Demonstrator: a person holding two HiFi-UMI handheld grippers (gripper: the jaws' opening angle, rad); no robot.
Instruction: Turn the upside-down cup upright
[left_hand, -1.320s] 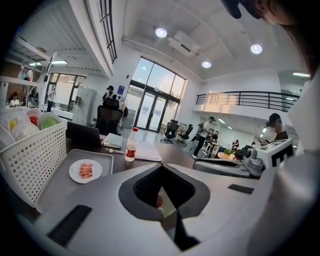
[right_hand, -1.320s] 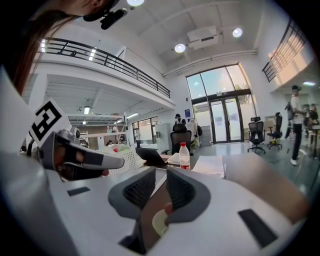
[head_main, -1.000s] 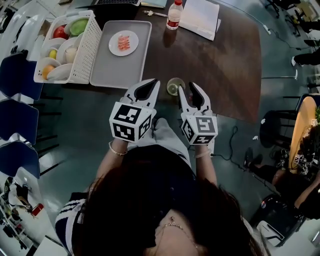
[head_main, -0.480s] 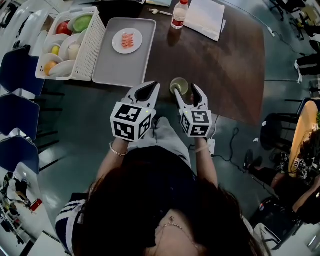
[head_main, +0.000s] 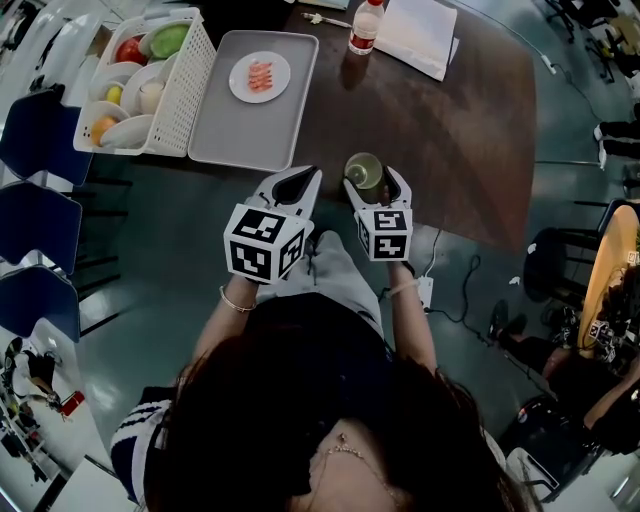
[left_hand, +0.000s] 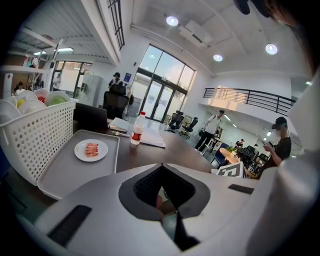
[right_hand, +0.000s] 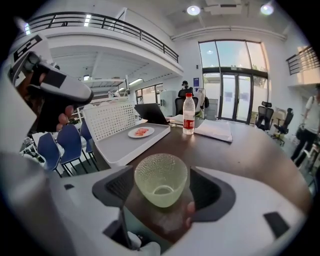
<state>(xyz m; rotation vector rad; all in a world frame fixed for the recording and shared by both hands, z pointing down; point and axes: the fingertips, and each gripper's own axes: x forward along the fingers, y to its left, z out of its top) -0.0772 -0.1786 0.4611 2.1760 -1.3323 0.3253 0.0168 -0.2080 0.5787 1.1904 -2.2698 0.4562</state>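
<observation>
Head view: a person works at a dark table (head_main: 460, 130). The left gripper (head_main: 297, 178) hangs just off the table's near edge with its jaws pressed together. The right gripper (head_main: 374, 184) brackets a pale green cup (head_main: 364, 170) that stands just inside that near edge. A grey tray (head_main: 230, 130) carrying a small plate (head_main: 259, 76) lies toward the table's left edge, with a white basket (head_main: 180, 90) beside it. A bottle (head_main: 366, 25) stands at the far edge.

Left gripper view: the two jaws meet tip to tip with nothing between them. The tray, plate and bottle show on the table beyond.

Right gripper view: the cup sits mouth up with its base on the table, directly between the jaws. The jaws are opening, and a gap shows on either side of the cup, so the pads do not press on it.

With the cup upright and apparently let go, the turn itself looks finished. What seems left is to draw the right gripper back over the near edge without clipping the rim
</observation>
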